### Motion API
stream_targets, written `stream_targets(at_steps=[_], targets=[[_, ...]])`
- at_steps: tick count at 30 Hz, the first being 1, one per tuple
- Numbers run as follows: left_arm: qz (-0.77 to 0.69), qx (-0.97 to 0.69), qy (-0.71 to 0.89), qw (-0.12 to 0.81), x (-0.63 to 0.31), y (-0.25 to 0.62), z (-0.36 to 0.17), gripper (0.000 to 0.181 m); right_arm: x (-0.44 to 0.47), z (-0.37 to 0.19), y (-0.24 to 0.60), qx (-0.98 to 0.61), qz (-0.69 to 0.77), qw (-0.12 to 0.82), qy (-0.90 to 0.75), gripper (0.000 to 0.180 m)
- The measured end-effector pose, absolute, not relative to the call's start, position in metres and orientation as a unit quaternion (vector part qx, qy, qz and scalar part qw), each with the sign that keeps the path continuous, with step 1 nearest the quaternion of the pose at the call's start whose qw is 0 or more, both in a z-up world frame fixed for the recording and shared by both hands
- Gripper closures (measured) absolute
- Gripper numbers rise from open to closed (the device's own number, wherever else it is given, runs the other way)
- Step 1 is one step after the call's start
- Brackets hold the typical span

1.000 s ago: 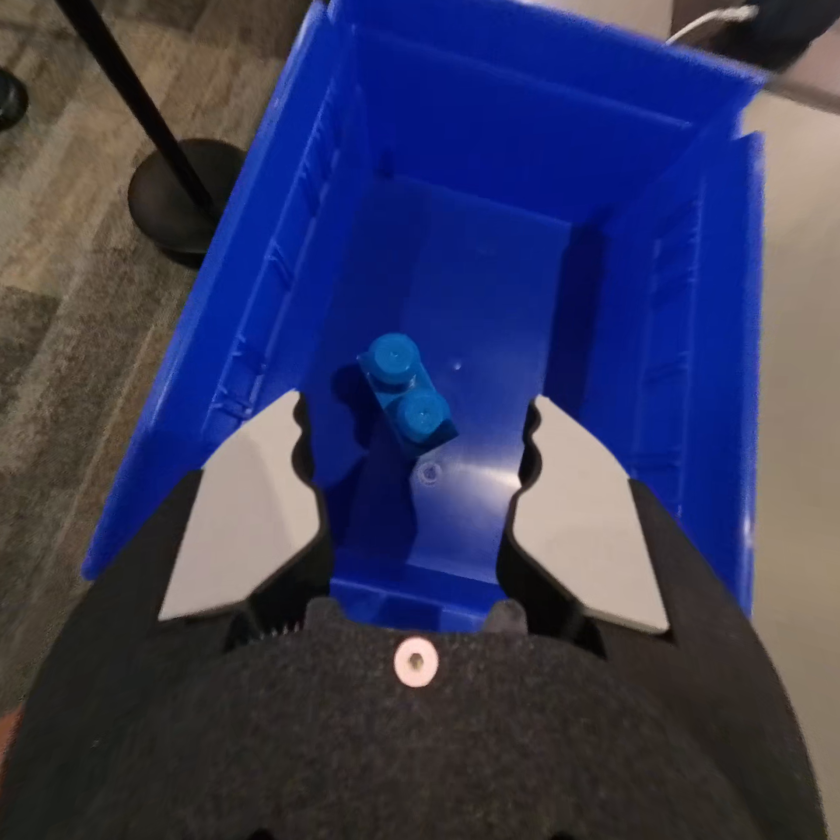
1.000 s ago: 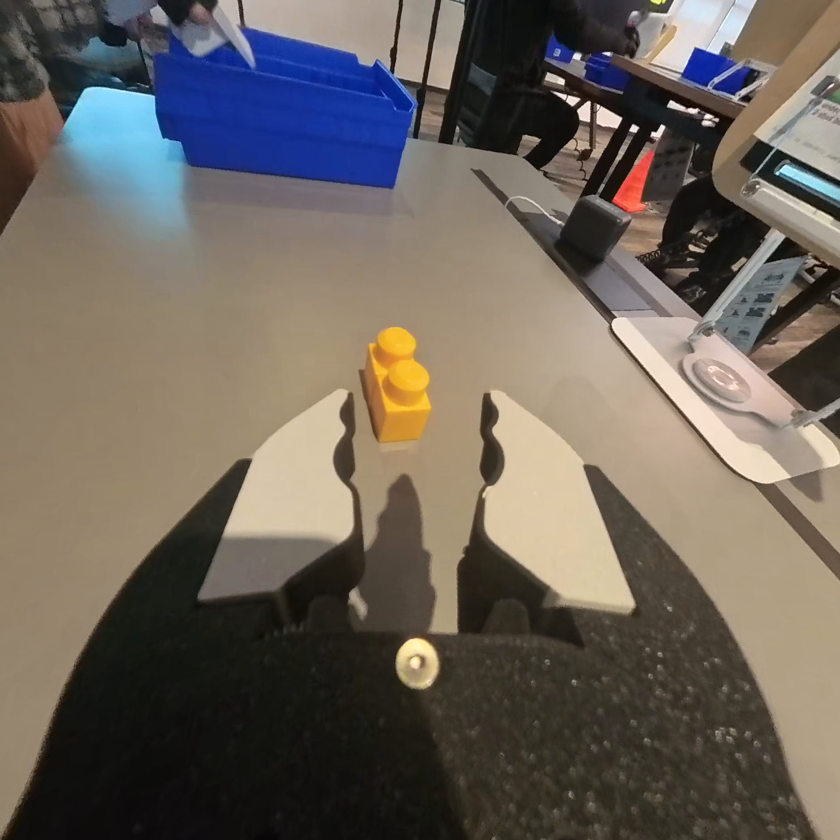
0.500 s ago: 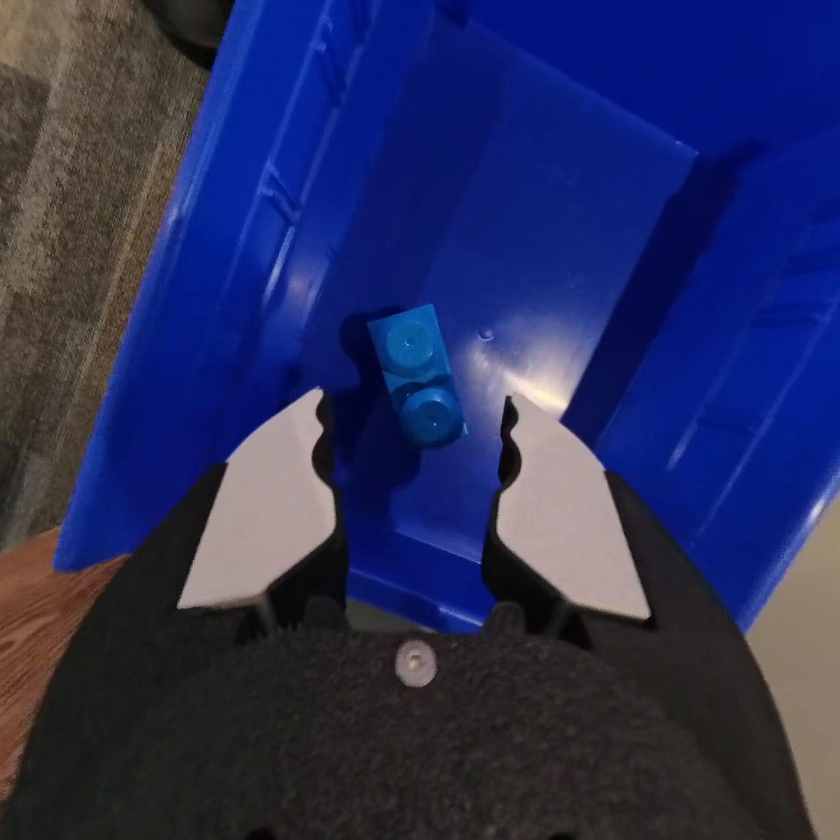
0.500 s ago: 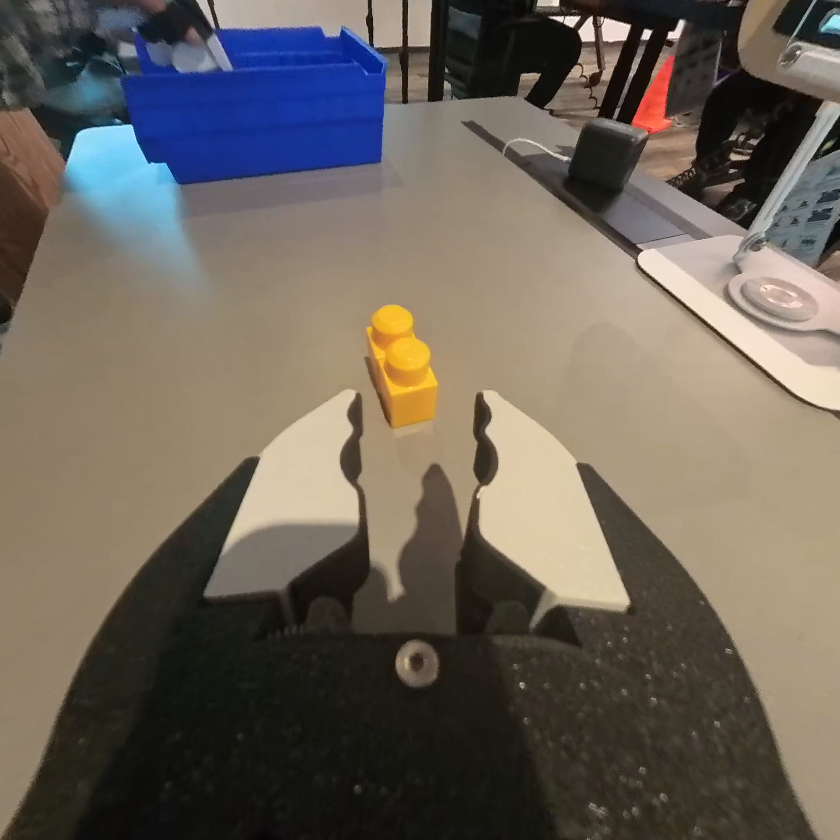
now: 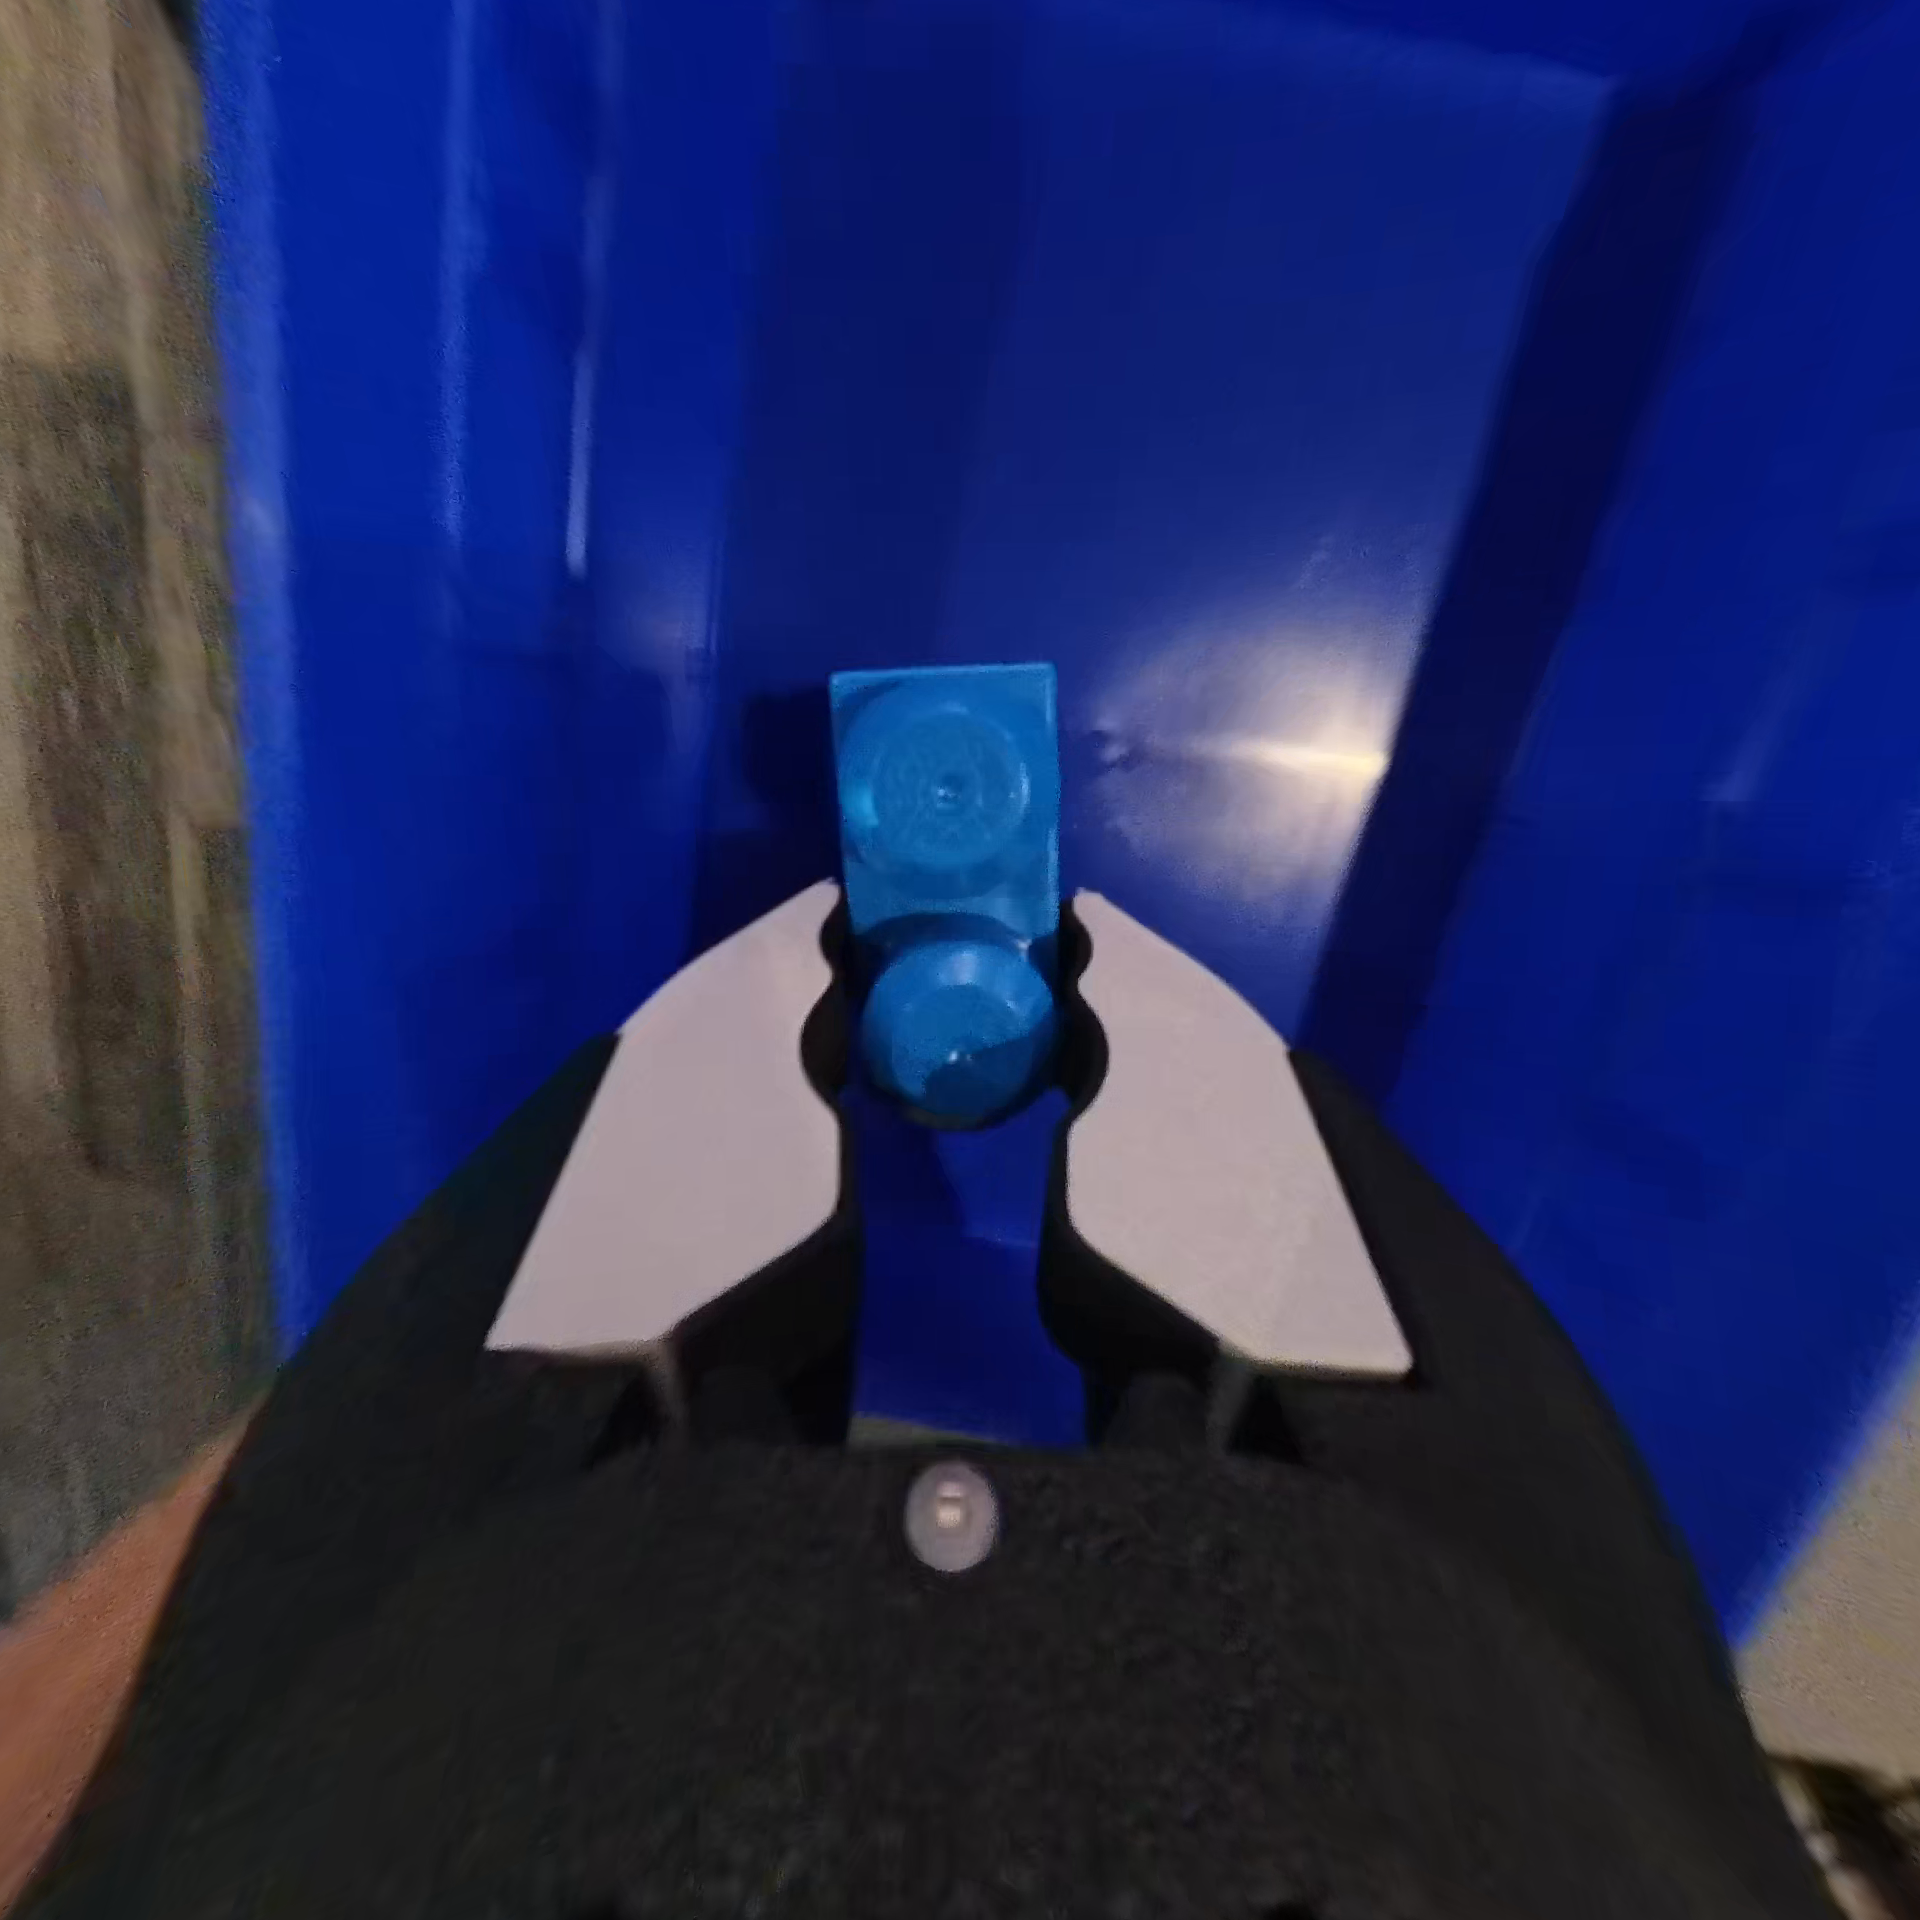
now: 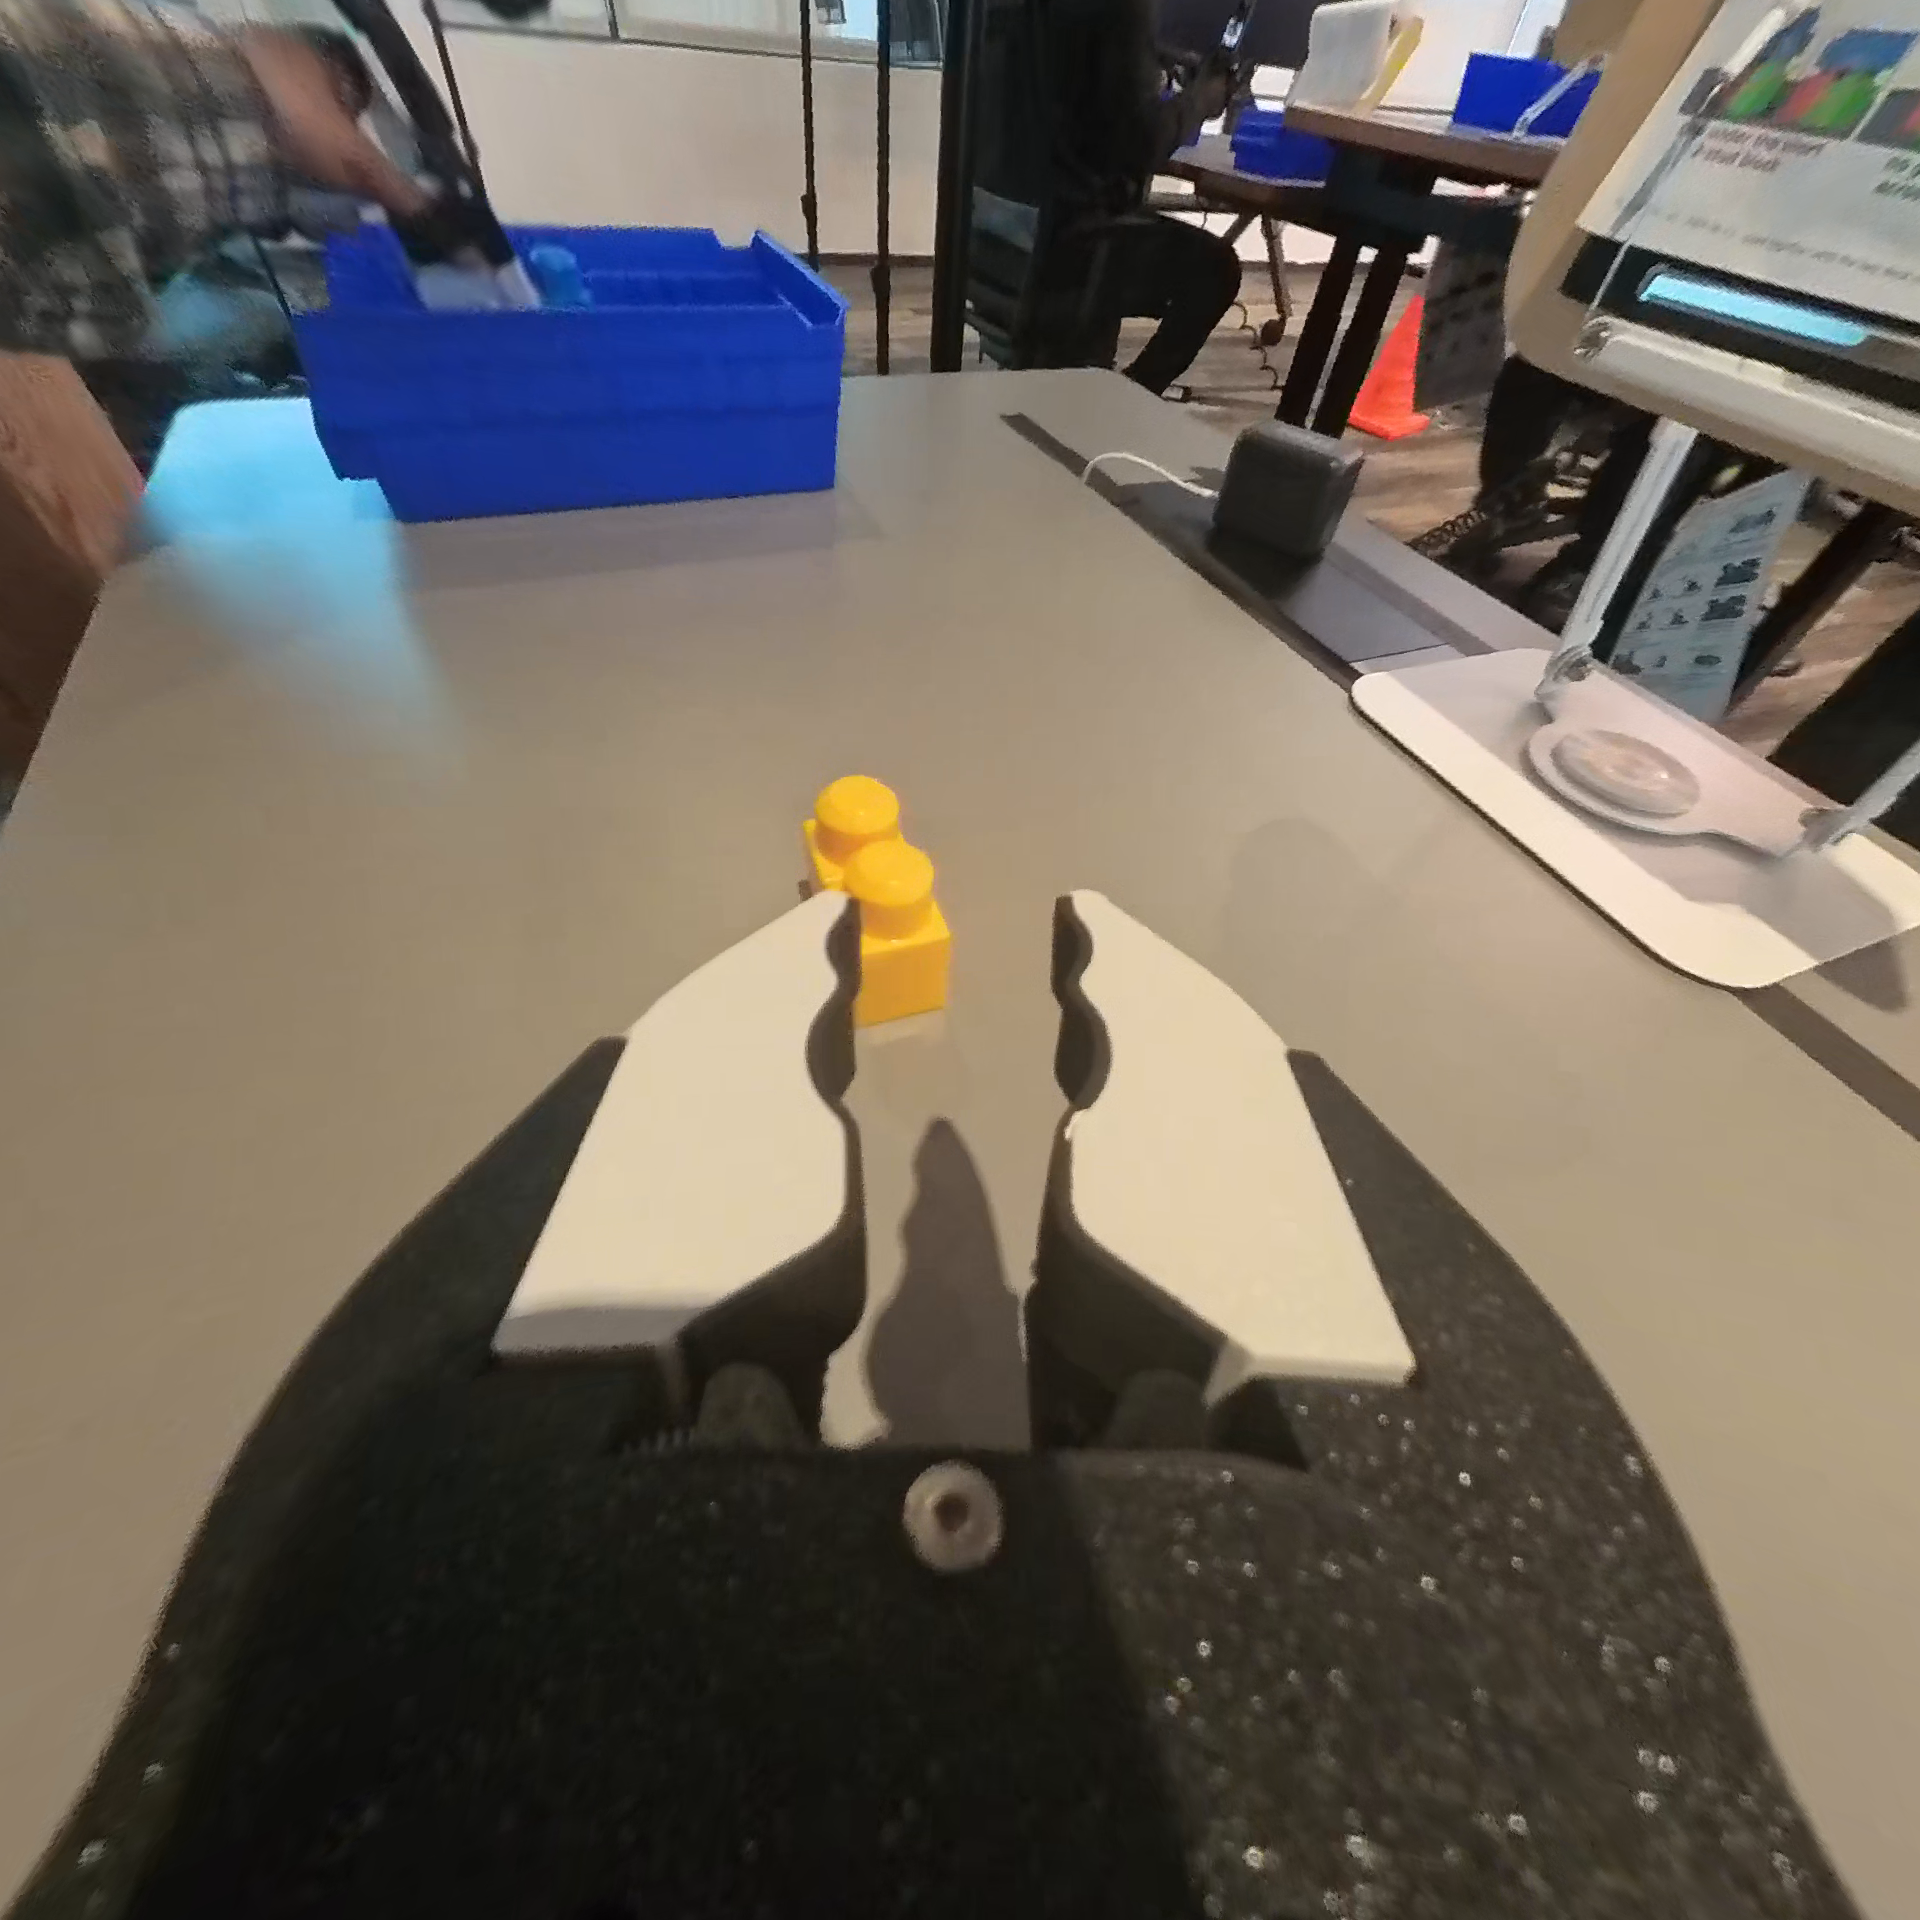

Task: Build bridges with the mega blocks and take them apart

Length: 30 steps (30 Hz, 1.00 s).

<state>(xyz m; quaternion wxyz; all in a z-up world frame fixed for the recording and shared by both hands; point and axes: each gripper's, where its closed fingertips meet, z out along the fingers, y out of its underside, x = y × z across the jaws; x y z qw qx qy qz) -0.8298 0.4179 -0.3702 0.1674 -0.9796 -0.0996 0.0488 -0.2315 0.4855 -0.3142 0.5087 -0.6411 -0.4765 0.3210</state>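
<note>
A: Two blocks matter here. The blue block (image 5: 948,800) lies in the blue bin (image 5: 1662,623), and the left gripper (image 5: 951,1023) is already around its near stud. Its jaws seem clamped on that stud, one on each side.

B: How does the block lie from the gripper?

A: Its long axis runs straight away from the gripper, near to far. The far stud sticks out past the fingertips (image 5: 748,997). I judge the next move is a lift out of the bin, so this straight alignment is good.

B: And the right gripper (image 6: 951,914)?

A: It is open, low over the grey table (image 6: 520,831). The yellow block (image 6: 883,914) stands just ahead, slightly left of the gap, close beside the left finger. Its long axis goes near to far, leaning a little left. The bin is far off at the far left corner in this view.

B: Any brand or writing?

A: None on the blocks. Printed sheets (image 6: 1704,613) stand at the right; I do not repeat their text.
</note>
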Motion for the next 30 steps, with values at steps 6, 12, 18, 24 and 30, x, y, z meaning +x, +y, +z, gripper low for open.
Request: stream_targets(at_steps=[6, 12, 18, 24, 30], targets=[[0.036, -0.954, 0.117, 0.273, -0.762, 0.464, -0.266, 0.144, -0.227, -0.313, 0.487, -0.638, 0.312, 0.513, -0.483, 0.144], [-0.026, -0.887, 0.395, 0.238, -0.583, 0.488, -0.246, 0.144, -0.223, -0.318, 0.491, -0.635, 0.306, 0.511, -0.492, 0.142], [-0.063, -0.778, 0.607, 0.152, -0.43, 0.493, -0.3, 0.144, -0.22, -0.326, 0.492, -0.633, 0.301, 0.5, -0.509, 0.141], [-0.106, -0.718, 0.678, 0.12, -0.351, 0.496, -0.342, 0.144, -0.22, -0.332, 0.492, -0.635, 0.289, 0.493, -0.52, 0.136], [-0.123, -0.694, 0.702, 0.102, -0.328, 0.494, -0.361, 0.144, -0.219, -0.334, 0.494, -0.638, 0.287, 0.491, -0.519, 0.132]])
